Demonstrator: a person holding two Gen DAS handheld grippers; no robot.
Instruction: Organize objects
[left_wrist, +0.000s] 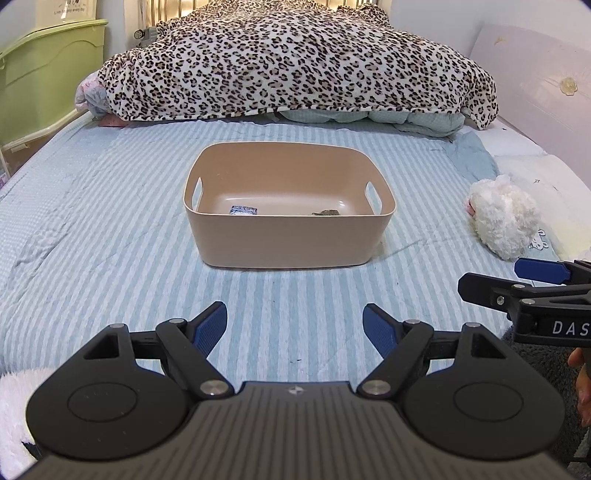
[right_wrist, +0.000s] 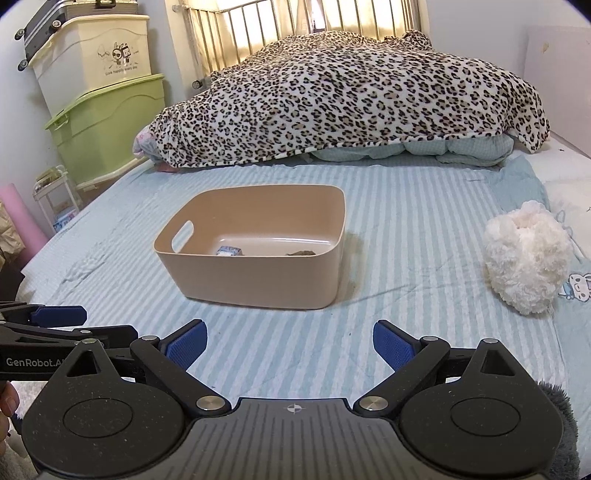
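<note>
A tan plastic bin (left_wrist: 288, 240) (right_wrist: 255, 277) stands on the blue striped bedsheet, ahead of both grippers. Inside it lie a small blue-and-white packet (left_wrist: 242, 210) (right_wrist: 229, 251) and a dark greenish object (left_wrist: 327, 213) (right_wrist: 302, 253). A white fluffy plush toy (left_wrist: 498, 218) (right_wrist: 526, 256) lies on the sheet to the right of the bin. My left gripper (left_wrist: 294, 326) is open and empty, low over the sheet in front of the bin. My right gripper (right_wrist: 290, 343) is open and empty, beside the left one; it also shows in the left wrist view (left_wrist: 491, 282).
A leopard-print blanket (left_wrist: 295, 62) (right_wrist: 351, 96) is heaped over bedding at the far end of the bed. Green and cream storage boxes (right_wrist: 99, 96) are stacked by the left wall. White pillows (left_wrist: 535, 170) lie at the right edge.
</note>
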